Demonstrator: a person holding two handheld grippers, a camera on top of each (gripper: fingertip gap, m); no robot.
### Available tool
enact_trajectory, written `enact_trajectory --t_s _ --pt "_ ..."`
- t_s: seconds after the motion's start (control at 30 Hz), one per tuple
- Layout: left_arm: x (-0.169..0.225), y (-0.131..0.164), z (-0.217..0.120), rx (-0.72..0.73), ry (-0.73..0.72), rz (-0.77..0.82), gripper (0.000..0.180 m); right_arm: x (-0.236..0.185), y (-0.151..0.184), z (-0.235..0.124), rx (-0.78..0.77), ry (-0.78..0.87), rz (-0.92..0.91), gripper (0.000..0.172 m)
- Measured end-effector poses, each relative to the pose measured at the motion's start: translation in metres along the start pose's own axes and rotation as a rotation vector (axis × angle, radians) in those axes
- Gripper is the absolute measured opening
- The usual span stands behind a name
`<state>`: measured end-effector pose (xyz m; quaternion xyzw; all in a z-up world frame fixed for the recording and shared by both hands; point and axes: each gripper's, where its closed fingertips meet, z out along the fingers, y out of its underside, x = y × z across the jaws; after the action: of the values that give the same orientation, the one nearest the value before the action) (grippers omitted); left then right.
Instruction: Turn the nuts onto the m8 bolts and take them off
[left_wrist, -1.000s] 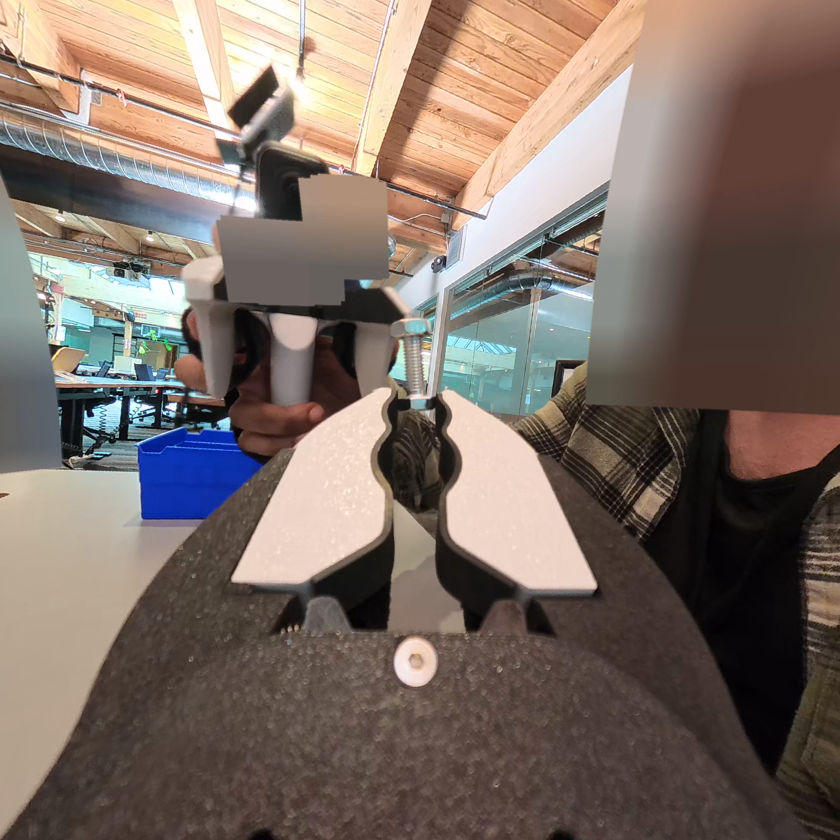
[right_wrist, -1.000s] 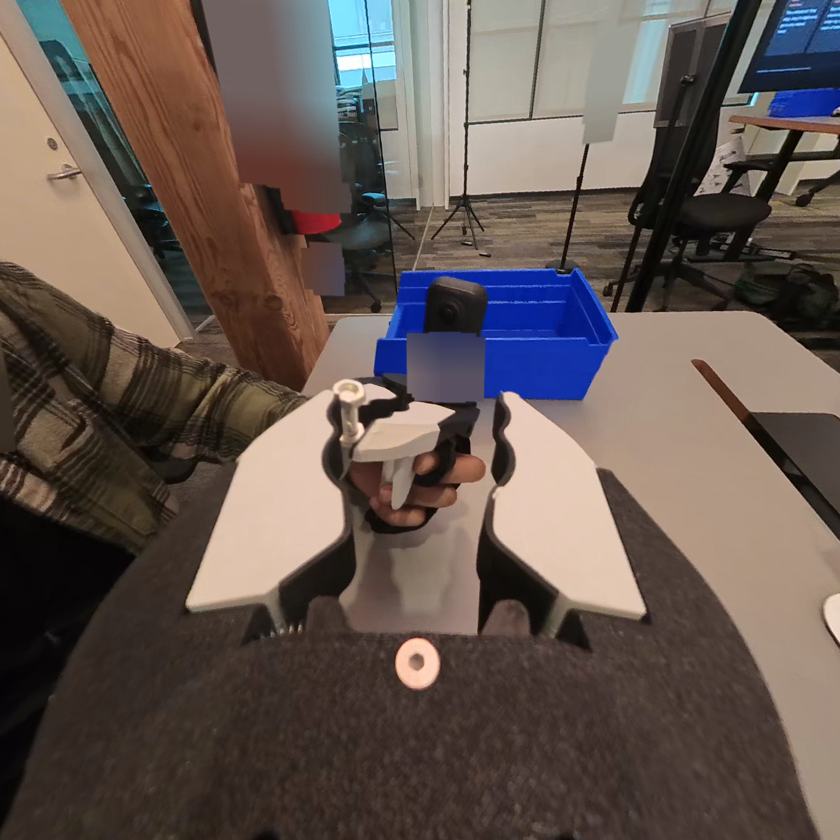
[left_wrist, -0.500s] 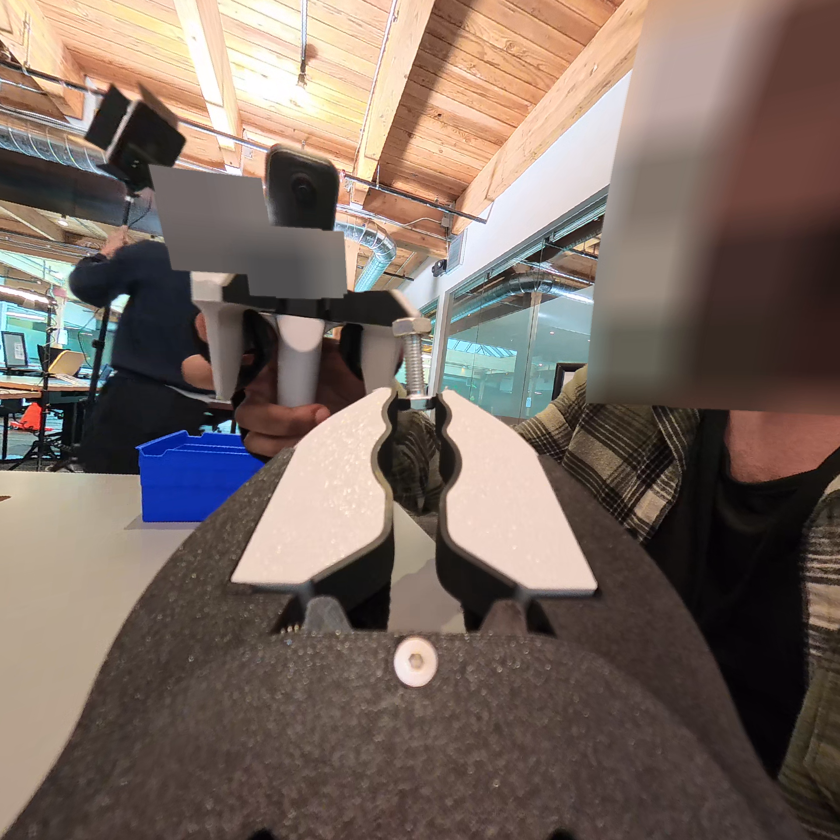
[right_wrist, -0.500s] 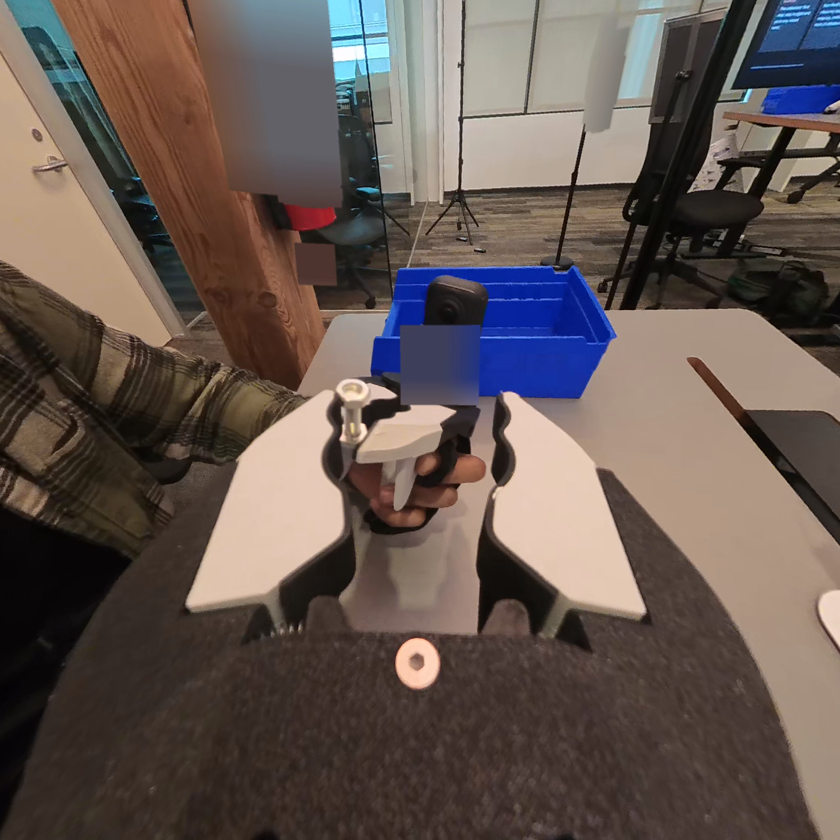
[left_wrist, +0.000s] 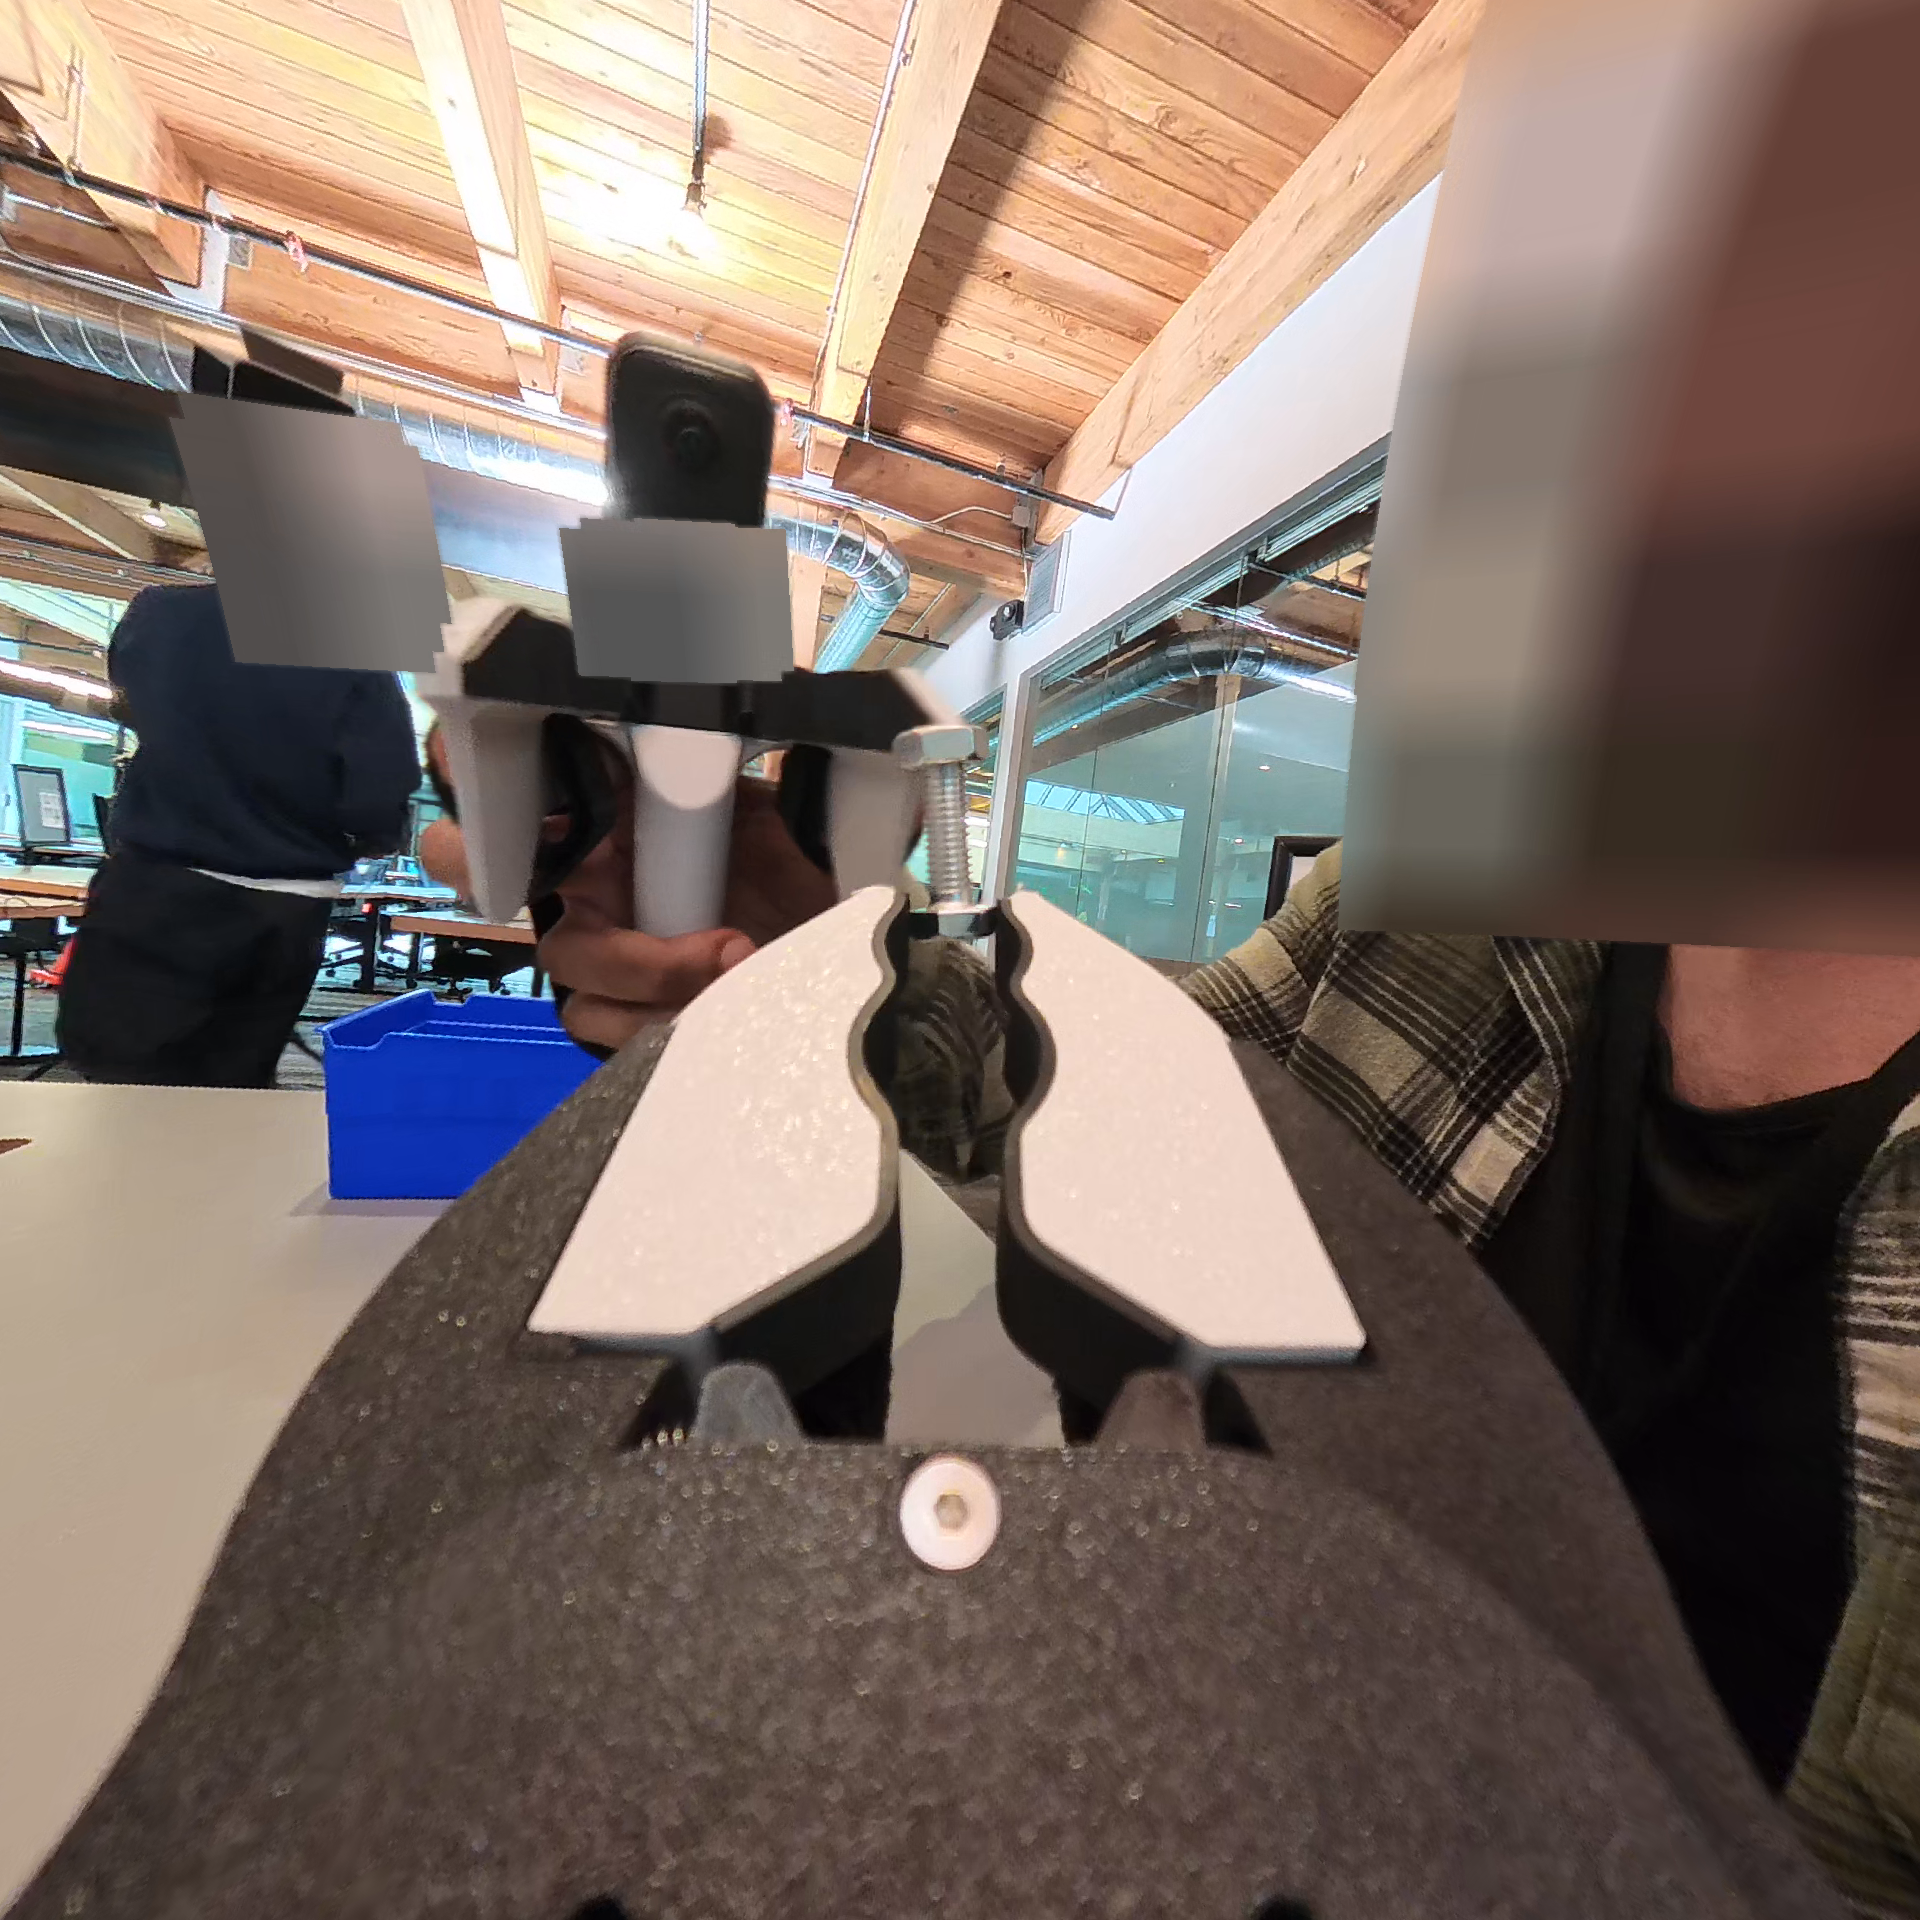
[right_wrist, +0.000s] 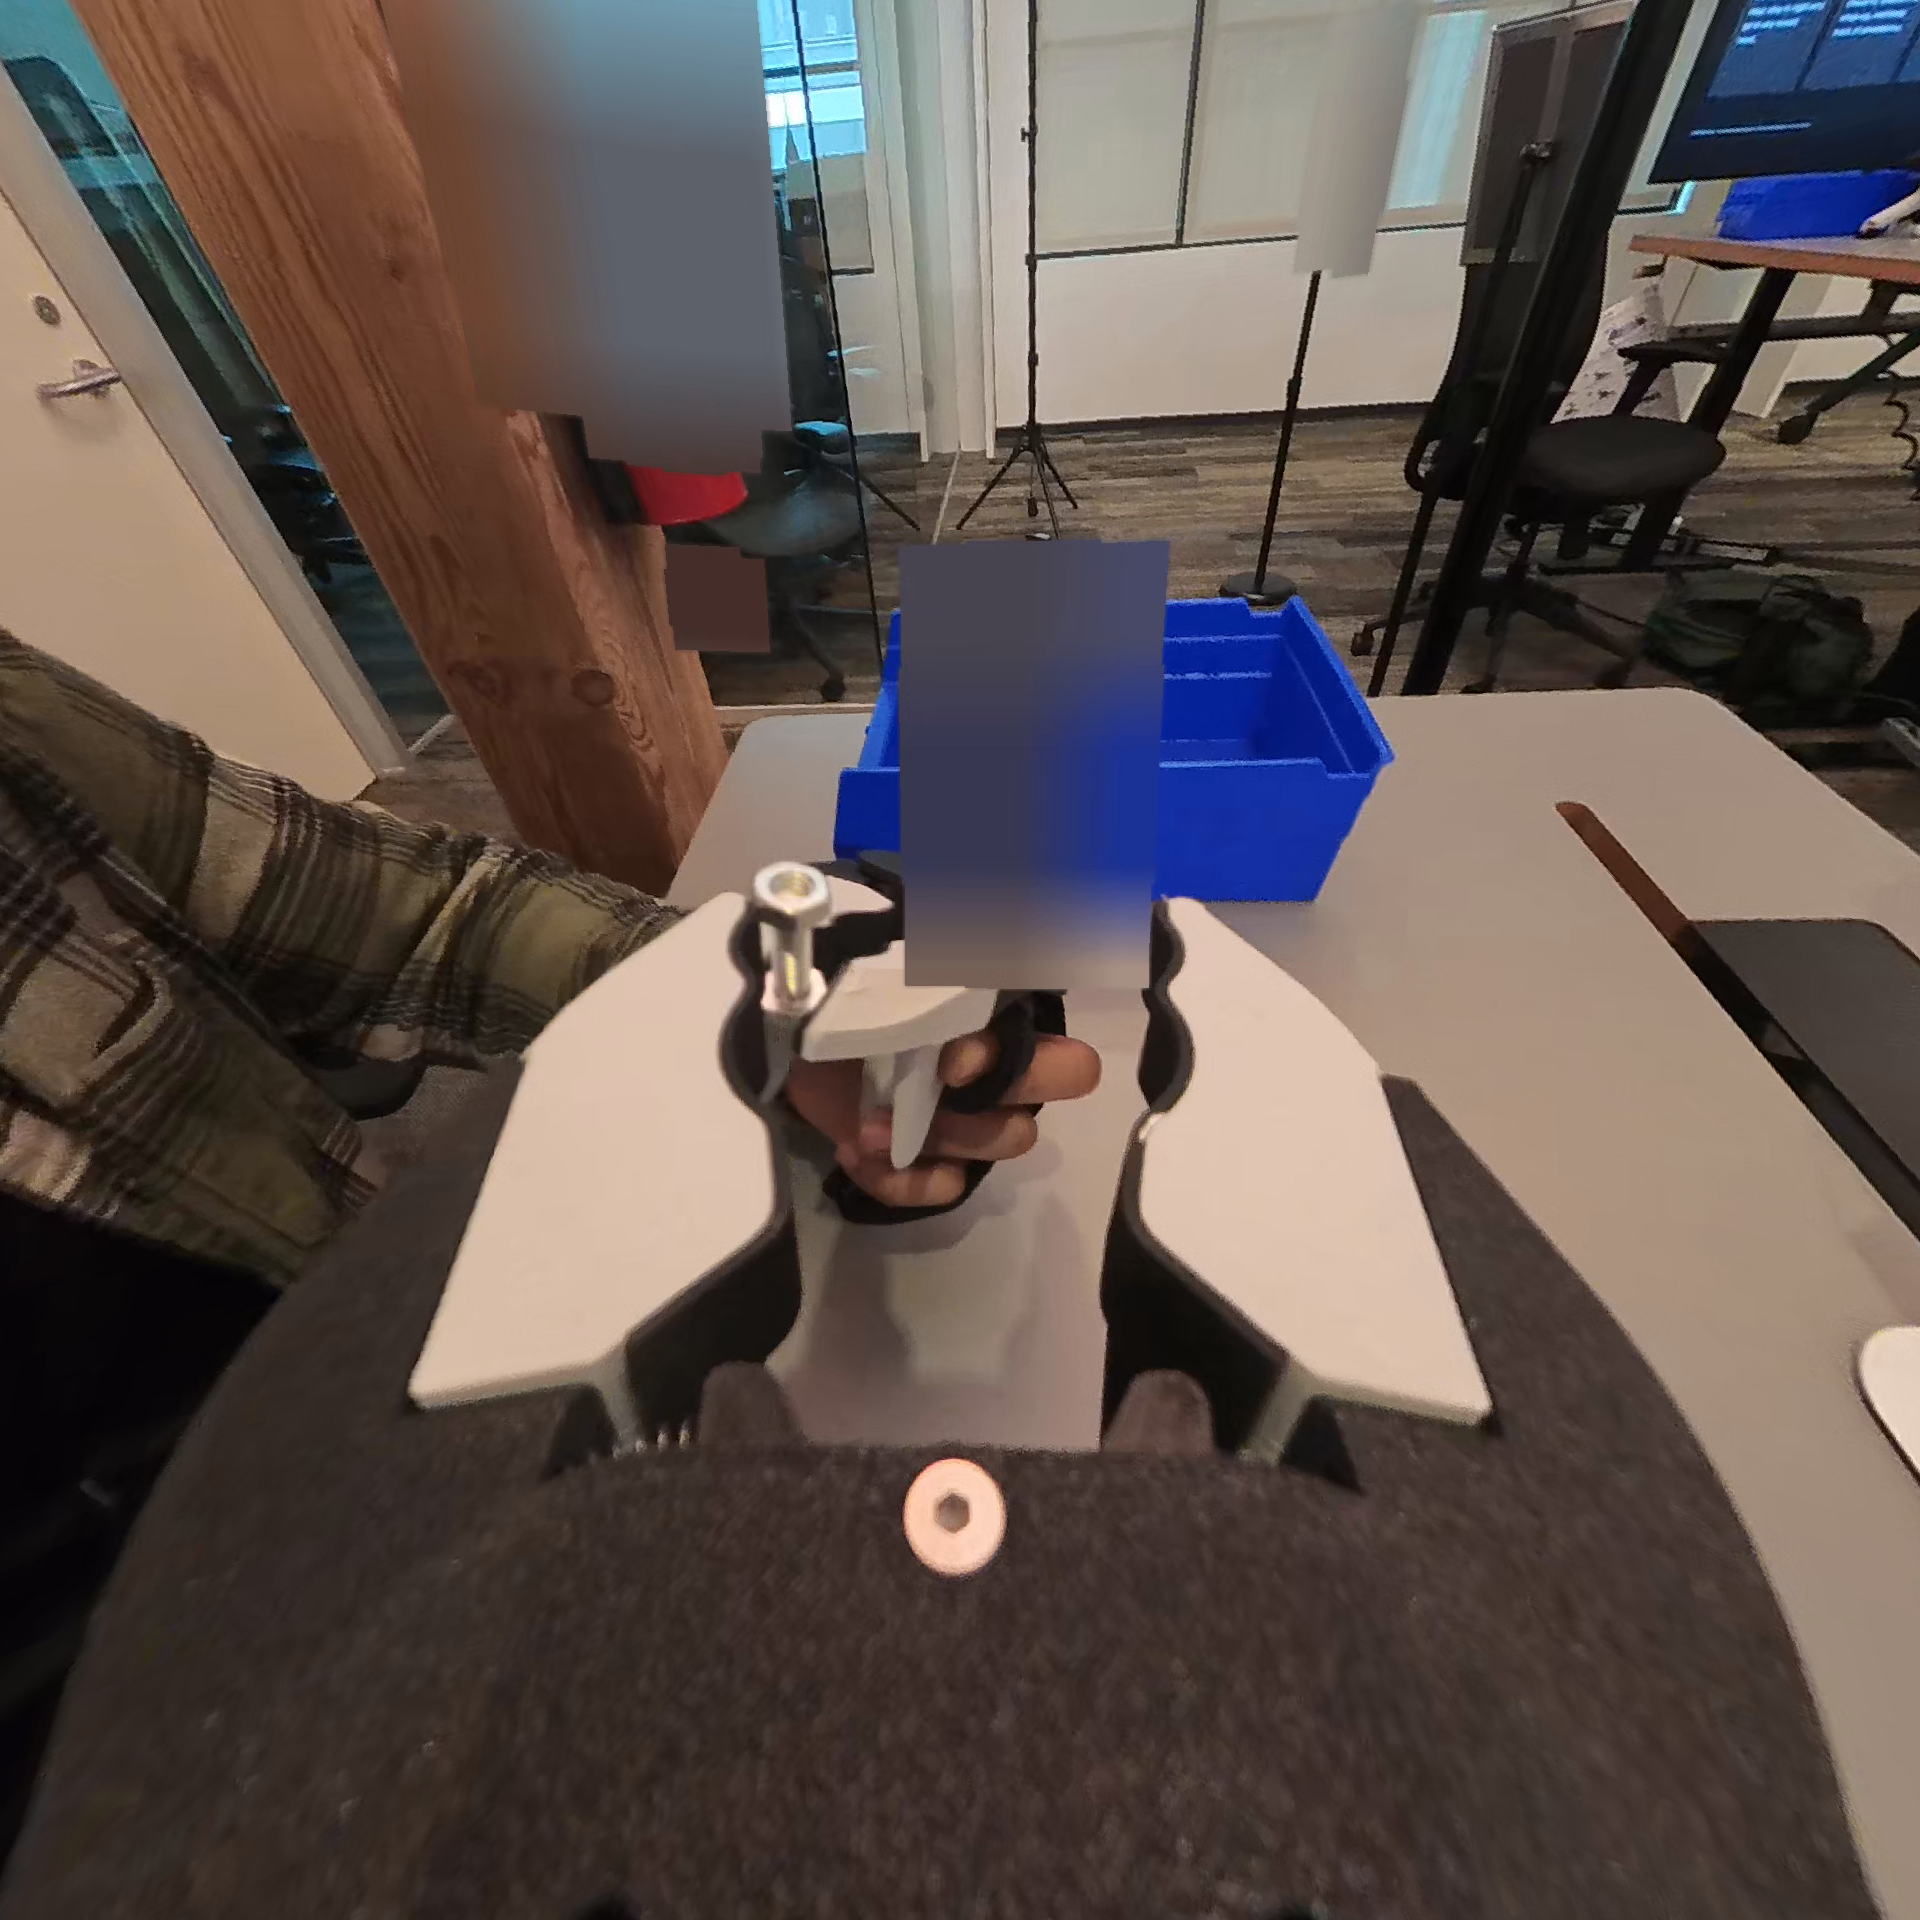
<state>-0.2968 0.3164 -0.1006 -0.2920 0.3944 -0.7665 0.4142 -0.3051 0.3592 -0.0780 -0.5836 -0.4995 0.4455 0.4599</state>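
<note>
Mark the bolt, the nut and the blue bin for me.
bolt (left_wrist: 948, 821): left wrist view, on the threaded shank.
nut (left_wrist: 961, 921): left wrist view, on its side face between the fingertips.
blue bin (right_wrist: 1262, 821): right wrist view, on the front wall.

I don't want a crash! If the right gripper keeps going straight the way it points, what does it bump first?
Probably the left gripper holding the bolt, which sits right between the right gripper's open jaws. Depth is hard to judge.
</note>
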Motion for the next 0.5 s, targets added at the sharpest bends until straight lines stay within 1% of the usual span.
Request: enact_trajectory --t_s 0.07,0.17,0.33,0.5 --pt "0.000 0.000 0.000 0.000 0.000 0.000 0.015 -0.006 -0.001 0.005 -0.002 -0.022 0.000 0.072" --pt "0.000 0.001 0.000 -0.002 0.000 -0.001 0.015 -0.004 0.003 0.010 -0.034 -0.003 -0.016 0.072" --pt "0.000 0.000 0.000 0.001 0.000 0.001 0.015 0.004 0.003 -0.001 -0.018 0.029 0.000 0.071" --pt "0.000 0.000 0.000 -0.001 -0.002 0.000 0.015 -0.005 -0.001 0.001 -0.005 -0.003 -0.003 0.072"
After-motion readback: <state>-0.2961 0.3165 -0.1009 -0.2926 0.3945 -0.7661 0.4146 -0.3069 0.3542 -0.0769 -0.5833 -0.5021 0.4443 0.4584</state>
